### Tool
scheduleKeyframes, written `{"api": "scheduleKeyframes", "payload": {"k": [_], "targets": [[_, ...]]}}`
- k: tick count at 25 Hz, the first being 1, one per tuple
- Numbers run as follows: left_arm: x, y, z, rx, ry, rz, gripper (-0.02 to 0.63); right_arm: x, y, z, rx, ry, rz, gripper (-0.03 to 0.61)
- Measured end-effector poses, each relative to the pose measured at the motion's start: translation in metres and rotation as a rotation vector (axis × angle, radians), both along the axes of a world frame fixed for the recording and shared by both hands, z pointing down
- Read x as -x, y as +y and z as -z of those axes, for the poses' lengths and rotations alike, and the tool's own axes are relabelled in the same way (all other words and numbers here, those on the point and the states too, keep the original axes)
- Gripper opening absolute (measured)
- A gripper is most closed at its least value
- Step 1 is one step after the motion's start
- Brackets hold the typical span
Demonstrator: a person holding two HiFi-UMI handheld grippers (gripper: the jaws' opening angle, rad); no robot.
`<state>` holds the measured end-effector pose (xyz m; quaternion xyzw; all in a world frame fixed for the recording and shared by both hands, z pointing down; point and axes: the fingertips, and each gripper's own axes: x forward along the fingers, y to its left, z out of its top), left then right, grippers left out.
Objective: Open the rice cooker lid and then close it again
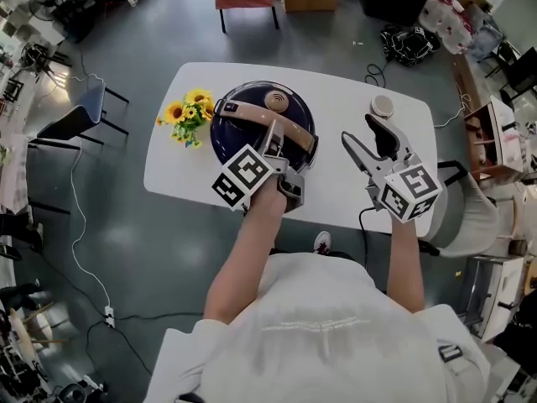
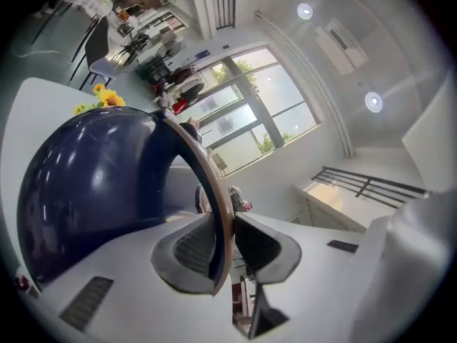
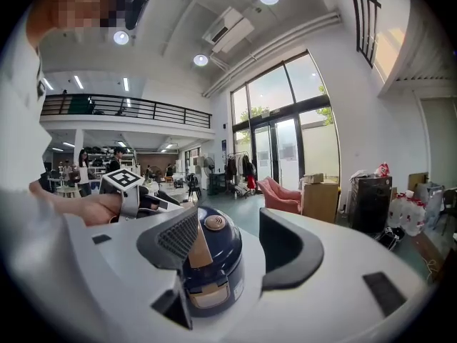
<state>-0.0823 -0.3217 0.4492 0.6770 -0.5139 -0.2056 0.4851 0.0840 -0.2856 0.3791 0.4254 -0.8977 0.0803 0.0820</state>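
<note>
A dark blue rice cooker (image 1: 243,133) stands on the white table (image 1: 336,99), its lid down and a tan carrying handle (image 1: 248,117) arched over the top. My left gripper (image 1: 273,138) is at the cooker's near right side, shut on that handle. In the left gripper view the handle (image 2: 214,191) runs between the two pads, which press on it beside the blue shell (image 2: 93,191). My right gripper (image 1: 362,134) hovers to the right of the cooker, open and holding nothing. Its own view frames the cooker (image 3: 214,263) between the fingers from a distance.
A bunch of sunflowers (image 1: 186,114) lies at the cooker's left. A small round beige object (image 1: 383,106) sits near the table's far right. Chairs, cables and boxes stand on the grey floor around the table.
</note>
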Motion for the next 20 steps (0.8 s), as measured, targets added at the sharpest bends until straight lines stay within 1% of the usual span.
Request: {"api": "scheduleKeyframes", "payload": {"k": [4,10,13,17,20], "targets": [[0.005,-0.001,-0.008,0.029,0.091,-0.011,0.081,0.011,-0.003,0.0,0.004,0.031,-0.014,0.284],[0.006,-0.005,-0.022,0.073,0.185,-0.029,0.081,0.025,-0.009,-0.007,0.026,0.071,-0.027,0.284],[0.008,-0.008,-0.026,0.085,0.219,-0.042,0.081,0.034,-0.012,-0.013,0.035,0.085,-0.032,0.284],[0.016,-0.01,-0.024,0.09,0.237,-0.054,0.081,0.051,-0.014,-0.013,0.041,0.089,-0.036,0.284],[0.013,-0.008,-0.022,0.085,0.257,-0.06,0.083,0.049,-0.011,-0.012,0.041,0.08,-0.037,0.284]]}}
